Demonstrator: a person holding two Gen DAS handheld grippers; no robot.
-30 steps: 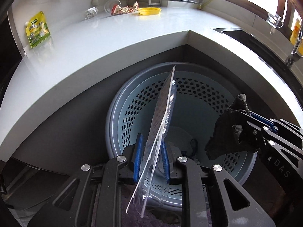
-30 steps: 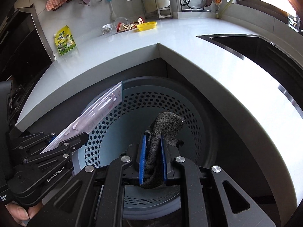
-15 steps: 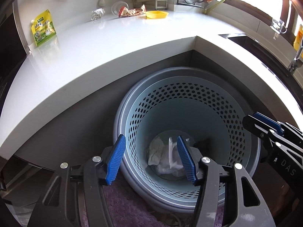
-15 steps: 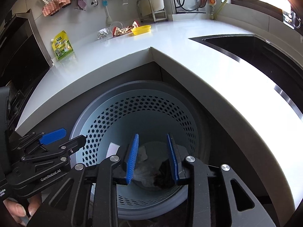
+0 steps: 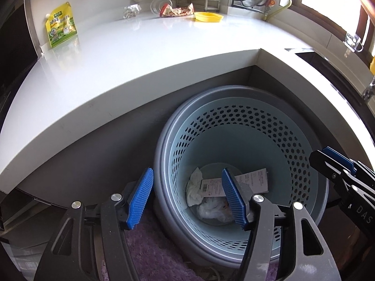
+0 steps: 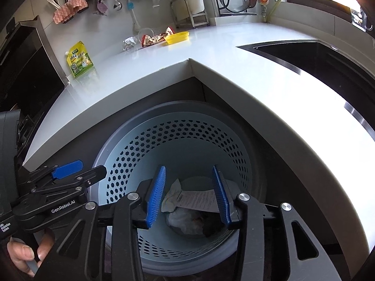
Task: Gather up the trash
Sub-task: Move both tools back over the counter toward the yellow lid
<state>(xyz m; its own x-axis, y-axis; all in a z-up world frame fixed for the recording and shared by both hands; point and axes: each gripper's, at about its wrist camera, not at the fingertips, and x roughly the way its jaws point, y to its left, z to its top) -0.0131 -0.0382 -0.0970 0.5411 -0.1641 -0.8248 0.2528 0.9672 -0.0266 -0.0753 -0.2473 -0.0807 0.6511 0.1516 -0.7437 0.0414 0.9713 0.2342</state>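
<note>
The white surface (image 5: 145,53) carries a green-yellow pouch (image 5: 60,25), crumpled foil (image 5: 131,11), a snack wrapper (image 5: 179,12) and a yellow dish (image 5: 209,16) — all near the wall.

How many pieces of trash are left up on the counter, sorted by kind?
Green-yellow pouch: 1
Crumpled foil or paper ball: 1
Clear plastic cup on its side: 1
Snack wrapper: 1
Yellow dish: 1
Total: 5
</note>
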